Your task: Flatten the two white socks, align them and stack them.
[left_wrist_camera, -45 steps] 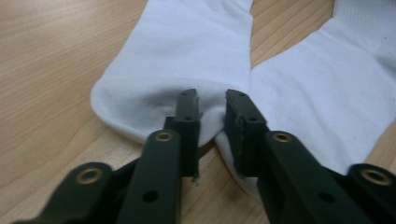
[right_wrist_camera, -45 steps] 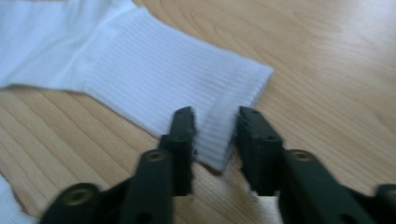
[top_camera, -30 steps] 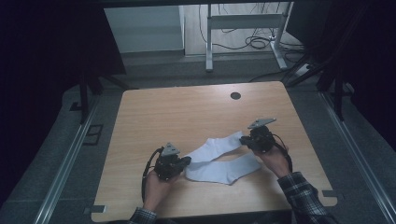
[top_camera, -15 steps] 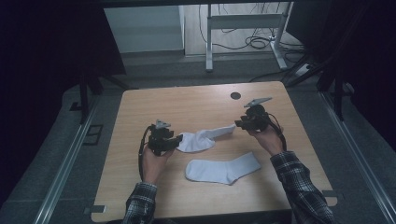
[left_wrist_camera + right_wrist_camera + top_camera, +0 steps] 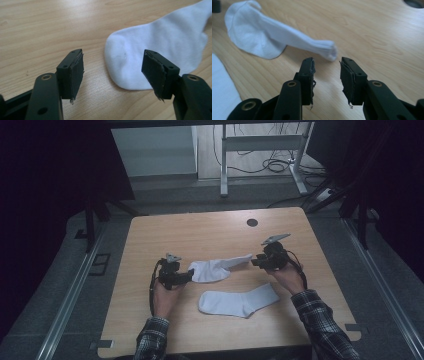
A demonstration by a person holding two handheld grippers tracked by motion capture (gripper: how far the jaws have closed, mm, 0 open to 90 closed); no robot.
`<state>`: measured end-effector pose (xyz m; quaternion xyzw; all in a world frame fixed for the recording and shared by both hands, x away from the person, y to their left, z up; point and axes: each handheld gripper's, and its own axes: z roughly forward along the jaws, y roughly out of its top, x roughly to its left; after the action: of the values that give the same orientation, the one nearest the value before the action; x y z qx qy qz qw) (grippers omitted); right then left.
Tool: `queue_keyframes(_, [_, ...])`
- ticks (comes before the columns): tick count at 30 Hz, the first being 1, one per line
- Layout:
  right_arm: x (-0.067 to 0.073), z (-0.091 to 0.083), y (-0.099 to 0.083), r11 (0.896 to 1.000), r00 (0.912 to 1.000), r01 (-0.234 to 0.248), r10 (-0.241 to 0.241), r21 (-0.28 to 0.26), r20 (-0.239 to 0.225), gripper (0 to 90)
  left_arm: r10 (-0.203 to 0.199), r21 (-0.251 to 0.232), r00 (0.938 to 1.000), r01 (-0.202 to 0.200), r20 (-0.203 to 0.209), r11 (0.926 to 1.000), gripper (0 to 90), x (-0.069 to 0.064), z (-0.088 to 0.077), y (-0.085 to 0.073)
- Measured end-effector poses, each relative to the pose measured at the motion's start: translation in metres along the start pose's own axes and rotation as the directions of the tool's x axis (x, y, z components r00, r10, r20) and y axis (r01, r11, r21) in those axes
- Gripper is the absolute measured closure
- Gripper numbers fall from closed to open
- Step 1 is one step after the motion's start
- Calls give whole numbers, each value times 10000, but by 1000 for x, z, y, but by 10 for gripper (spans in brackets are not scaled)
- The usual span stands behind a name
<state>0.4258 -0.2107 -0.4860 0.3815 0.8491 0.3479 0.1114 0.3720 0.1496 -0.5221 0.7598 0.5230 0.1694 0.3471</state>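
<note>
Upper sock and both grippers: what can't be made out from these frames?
- Upper sock: its cuff end runs off the top right edge of the left gripper view.
- Lower sock: a sliver at the left edge of the right gripper view, rest cut off.
- Left gripper and right gripper: too small in the high view to read the jaw gap; the gripper views show both open, empty.

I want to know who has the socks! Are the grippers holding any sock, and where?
Neither. The left gripper and right gripper stand open, jaws just off the far sock, which lies on the table.
</note>
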Motion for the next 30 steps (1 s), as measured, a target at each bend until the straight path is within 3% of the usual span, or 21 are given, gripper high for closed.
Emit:
queue_keyframes(3, [3, 10, 8, 9998, 10000, 5, -3, -190, 70, 602, 130, 168, 9997, -127, -220, 9998, 337, 0, 5, -3])
queue_keyframes(11, [-8, 34, 39, 9987, 9980, -285, 307, -414, 548, 575, 268, 577, 9962, -221, -829, 9981, 336, 4, 14, -6])
queue_keyframes(18, [-12, 52, 39, 9992, 9980, -325, 338, -241, 529, 564, 52, 543, 9926, 14, -1212, 9985, 335, 11, 13, -5])
queue_keyframes(22, [-14, 61, 37, 9992, 9985, -324, 334, -232, 431, 564, -190, 245, 9929, 220, -1174, 9995, 336, 15, 10, -5])
queue_keyframes(26, [-17, 76, 36, 9992, 9985, -314, 324, -238, 443, 551, -257, 317, 9920, 298, -1233, 9991, 357, 18, 15, -5])
queue_keyframes(28, [-17, 84, 35, 9999, 9978, -129, 125, 61, 645, 587, -366, 161, 9932, 387, -1104, 9991, 388, 19, 17, -7])
queue_keyframes(30, [-17, 88, 30, 9995, 9986, -313, 310, 66, 435, 716, -340, 52, 9949, 347, -948, 9994, 521, 20, 16, -7])
